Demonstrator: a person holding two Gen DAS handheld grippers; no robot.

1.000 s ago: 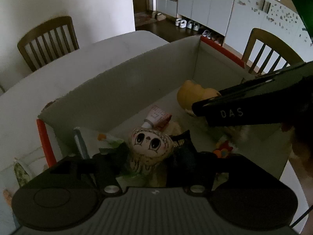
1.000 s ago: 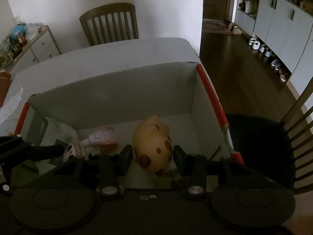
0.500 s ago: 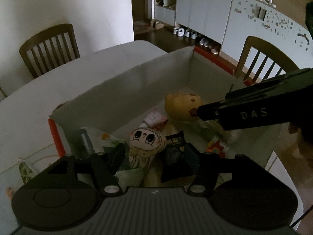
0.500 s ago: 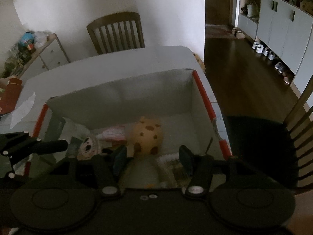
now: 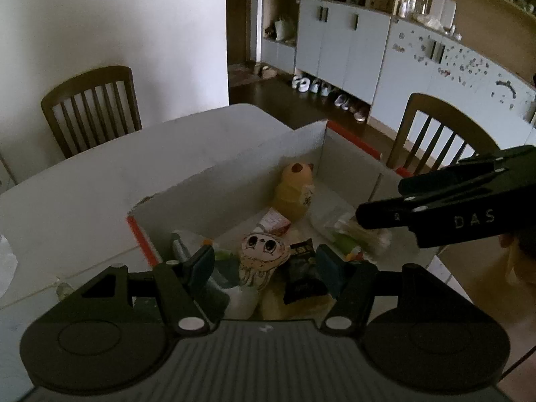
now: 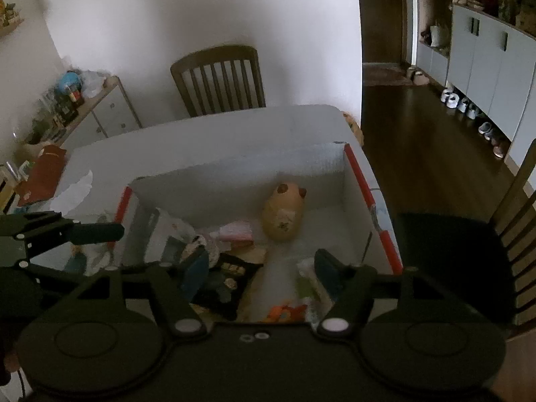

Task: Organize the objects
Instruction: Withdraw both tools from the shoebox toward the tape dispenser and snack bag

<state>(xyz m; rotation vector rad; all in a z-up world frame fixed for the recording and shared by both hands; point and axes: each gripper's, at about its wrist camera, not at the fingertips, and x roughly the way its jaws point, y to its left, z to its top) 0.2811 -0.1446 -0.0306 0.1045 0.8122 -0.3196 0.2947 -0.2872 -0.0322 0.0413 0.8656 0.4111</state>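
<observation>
An open white box with red rims (image 5: pixel 234 167) stands on the white table (image 5: pixel 100 181). On its floor lie a yellow spotted animal toy (image 5: pixel 294 194), a pink tube (image 5: pixel 273 222), a cartoon-face doll (image 5: pixel 264 251), a dark packet (image 5: pixel 301 268) and a clear bag of sticks (image 5: pixel 351 231). My left gripper (image 5: pixel 264 266) hovers open above the doll and packet, touching neither. My right gripper (image 6: pixel 261 271) hangs over the box (image 6: pixel 241 164), its jaws opening with nothing between them. The yellow toy (image 6: pixel 283 214) lies free beyond it. Each gripper shows in the other's view: right (image 5: pixel 361 214), left (image 6: pixel 114 231).
Wooden chairs stand at the table's far side (image 5: pixel 90 107) and on the right (image 5: pixel 435 134). A low cabinet with clutter (image 6: pixel 67 107) is at the back left. Crumpled white paper (image 6: pixel 73 191) lies on the table left of the box. Shoes line the cupboards (image 5: pixel 321 90).
Both grippers rose and drew back from the box. The right jaws spread and let go of the yellow toy, which now lies on the box floor. The doll stays in the box.
</observation>
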